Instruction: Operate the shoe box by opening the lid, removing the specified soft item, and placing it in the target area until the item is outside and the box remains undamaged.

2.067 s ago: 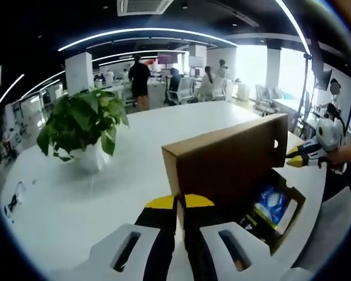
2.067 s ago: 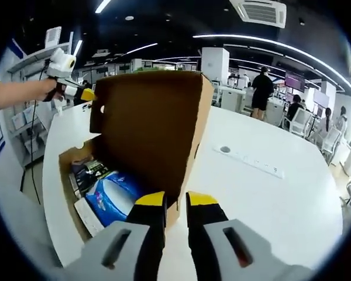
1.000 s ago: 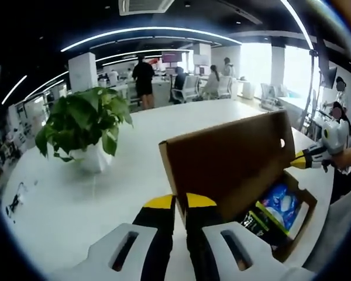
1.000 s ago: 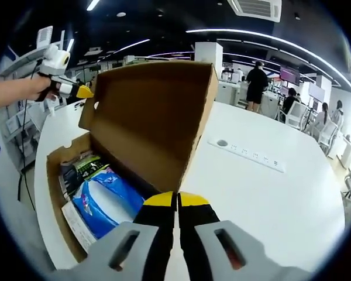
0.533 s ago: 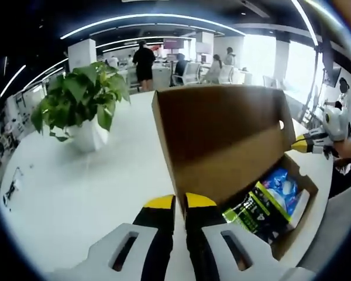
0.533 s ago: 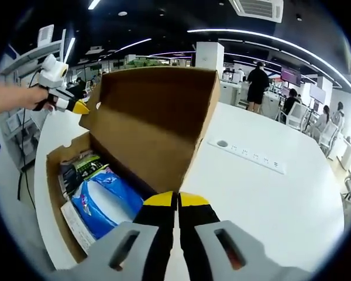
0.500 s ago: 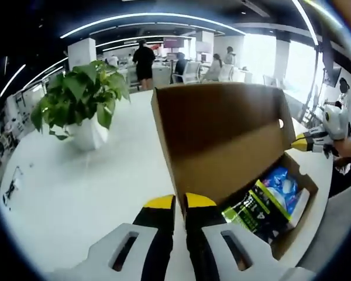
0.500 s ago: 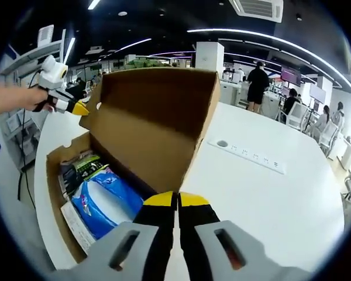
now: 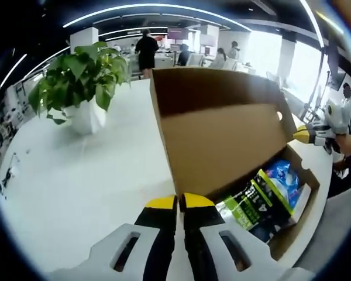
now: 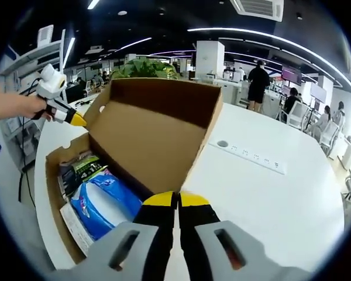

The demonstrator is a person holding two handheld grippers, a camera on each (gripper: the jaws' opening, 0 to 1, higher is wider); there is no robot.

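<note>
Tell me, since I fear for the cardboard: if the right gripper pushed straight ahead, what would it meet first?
Probably the raised lid: the right gripper sits shut at its near edge.

Left gripper view: close at one end of the open shoe box (image 9: 222,140), facing along the white table (image 9: 76,175) toward a potted plant (image 9: 82,76). Right gripper view: close at the opposite end of the shoe box (image 10: 146,134), facing back. Both share the raised lid and box interior.

The brown cardboard shoe box (image 10: 58,175) lies open just ahead of the fingers (image 10: 164,202), its lid (image 10: 152,134) tilted back; a blue soft pack (image 10: 102,202) and green-black packet (image 10: 82,167) lie inside.
</note>
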